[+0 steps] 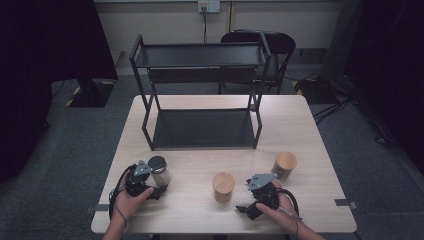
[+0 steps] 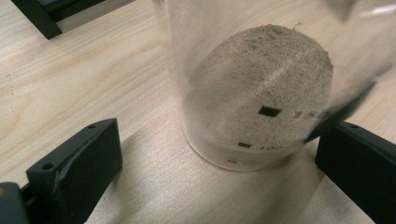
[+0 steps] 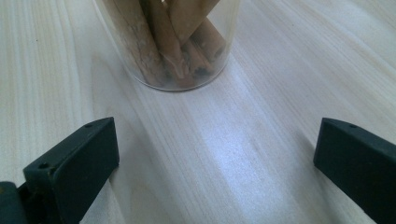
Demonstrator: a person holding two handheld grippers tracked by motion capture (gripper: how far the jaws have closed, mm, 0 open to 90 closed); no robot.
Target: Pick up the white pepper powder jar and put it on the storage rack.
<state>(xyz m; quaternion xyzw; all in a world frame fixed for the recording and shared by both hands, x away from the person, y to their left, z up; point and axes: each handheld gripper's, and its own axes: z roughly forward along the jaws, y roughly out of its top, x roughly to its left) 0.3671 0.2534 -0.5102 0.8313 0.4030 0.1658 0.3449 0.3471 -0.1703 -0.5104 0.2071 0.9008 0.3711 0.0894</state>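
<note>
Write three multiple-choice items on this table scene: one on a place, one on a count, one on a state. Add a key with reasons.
1. Where does the black shelf rack stand?
A. at the table's far side
B. on the floor
C. on the chair

2. How many jars have wooden lids?
A. one
B. two
C. three

3. How are the left tool's jaws?
A. shut on the powder jar
B. open before the powder jar
C. shut empty

Key: 1 A, its feet rest on the table's far half. 2 B, the middle jar and right jar. 3 B, both jaws stand apart from the powder jar.

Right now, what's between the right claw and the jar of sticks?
Nothing: bare table lies between the right claw and the jar of sticks, in the right gripper view.
</note>
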